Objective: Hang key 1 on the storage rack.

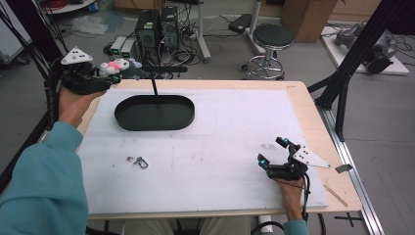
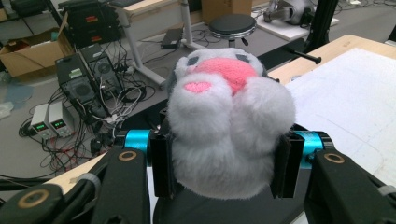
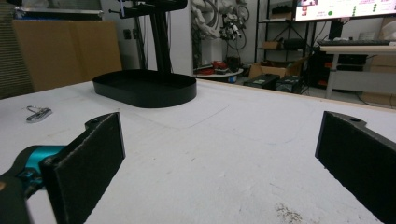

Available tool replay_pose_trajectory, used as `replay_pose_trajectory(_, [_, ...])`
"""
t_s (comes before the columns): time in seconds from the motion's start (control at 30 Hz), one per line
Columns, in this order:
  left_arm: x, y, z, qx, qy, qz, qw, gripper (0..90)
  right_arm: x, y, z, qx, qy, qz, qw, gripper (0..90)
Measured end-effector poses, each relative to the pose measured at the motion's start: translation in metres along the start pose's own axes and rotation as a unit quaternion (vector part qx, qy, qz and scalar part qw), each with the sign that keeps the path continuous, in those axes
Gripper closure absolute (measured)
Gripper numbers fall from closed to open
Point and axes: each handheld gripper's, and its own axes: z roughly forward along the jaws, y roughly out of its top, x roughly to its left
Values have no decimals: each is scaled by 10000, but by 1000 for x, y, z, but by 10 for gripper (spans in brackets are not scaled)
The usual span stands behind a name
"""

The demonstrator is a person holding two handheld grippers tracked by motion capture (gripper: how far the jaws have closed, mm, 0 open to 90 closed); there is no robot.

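A grey plush toy [image 2: 227,126] with a pink face sits squeezed between the pads of my left gripper [image 2: 226,165], which is shut on it. In the high view the left gripper [image 1: 105,76] holds the plush toy [image 1: 119,67] in the air past the table's far left corner, to the left of the black oval tray [image 1: 154,112]. My right gripper [image 1: 273,151] rests low over the white mat near the front right, jaws wide apart. In the right gripper view nothing lies between its pads [image 3: 88,163].
A small metal clip [image 1: 141,162] lies on the white mat [image 1: 220,147] at front left, seen also as the metal clip [image 3: 38,114] in the right gripper view. A black stand post [image 1: 154,85] rises behind the tray. A stool [image 1: 272,39] and computer boxes [image 1: 156,29] stand beyond the table.
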Motion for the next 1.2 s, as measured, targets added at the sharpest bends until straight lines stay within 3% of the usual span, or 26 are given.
replay_pose_trajectory(0.27, [-3,1,5,23,51,29,10000,532,2,0,0,27,-55,-22,10000,7])
replay_pose_trajectory(0.6, [-5,-1,11,-71,138,-116,9998,532,1,-1,0,19,-70,-10,10000,7])
replay_pose_trajectory(0.77, [-8,-2,14,17,218,-120,9997,531,1,-1,0,21,-67,-7,10000,6])
replay_pose_trajectory(1.2, [-6,-28,5,115,194,-258,9994,531,1,-1,0,24,-57,-11,10000,7])
